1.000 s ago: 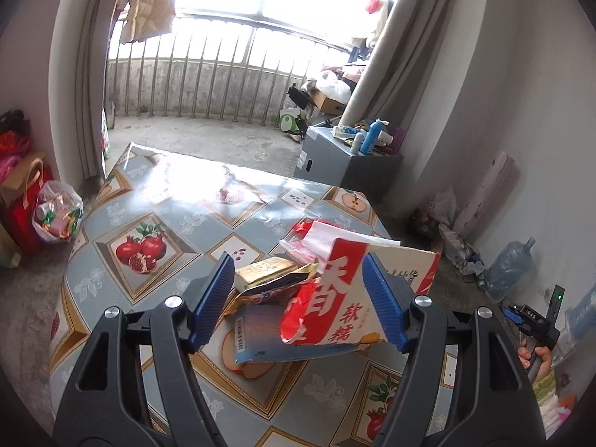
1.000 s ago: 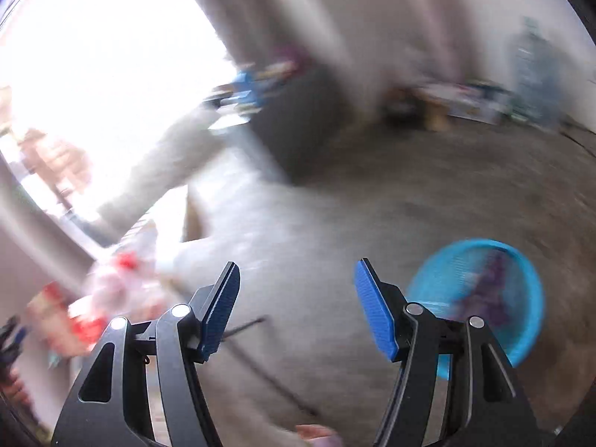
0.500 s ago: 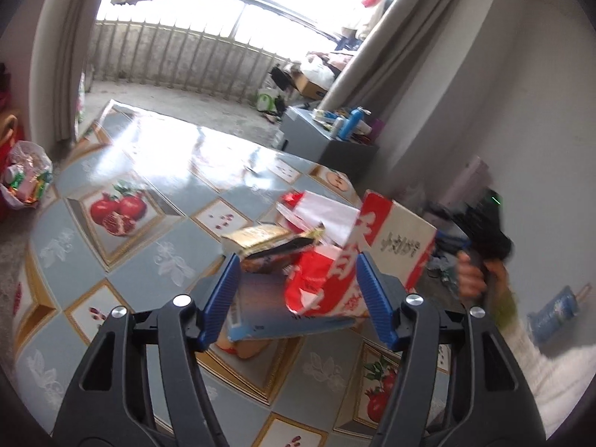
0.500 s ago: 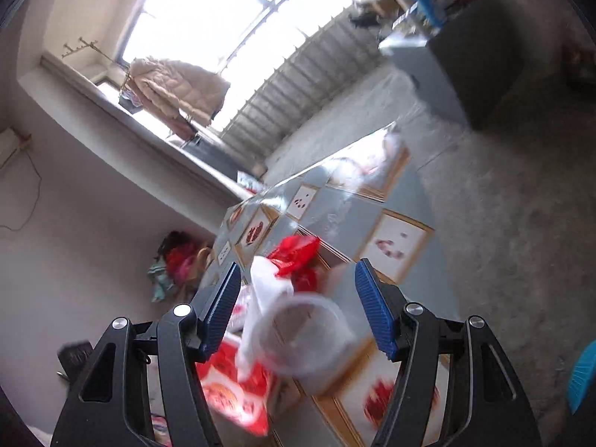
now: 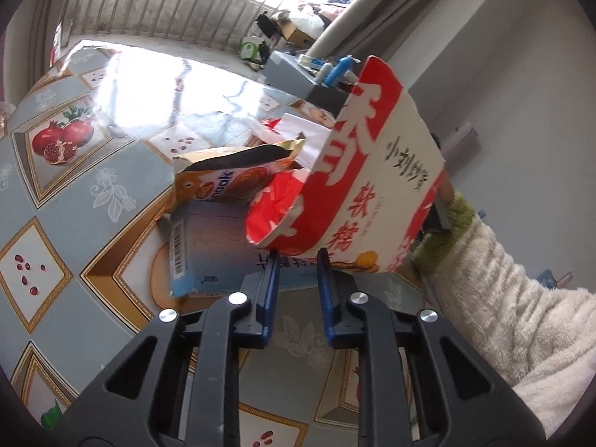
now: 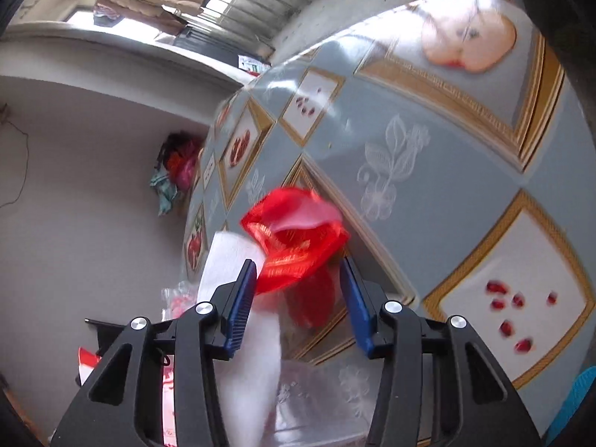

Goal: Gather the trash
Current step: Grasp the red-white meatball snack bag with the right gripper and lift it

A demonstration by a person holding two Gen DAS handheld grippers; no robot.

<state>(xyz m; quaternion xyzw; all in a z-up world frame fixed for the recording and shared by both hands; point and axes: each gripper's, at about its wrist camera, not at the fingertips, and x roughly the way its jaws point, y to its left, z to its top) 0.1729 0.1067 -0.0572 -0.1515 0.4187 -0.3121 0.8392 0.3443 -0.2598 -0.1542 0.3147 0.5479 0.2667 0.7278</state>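
Lying in a heap on the patterned tabletop point(image 5: 123, 193), the trash includes a red-and-white bag point(image 5: 372, 186), whose lower edge sits between the closing jaws of the left hand-held gripper point(image 5: 296, 279); contact is not discernible. Only the right view shows the right hand-held gripper point(image 6: 298, 290) closing around a blurred red wrapper point(image 6: 298, 238), grip unconfirmed.

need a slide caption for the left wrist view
Left gripper closing under a red-and-white paper snack bag among wrappers on the fruit-patterned tablecloth.
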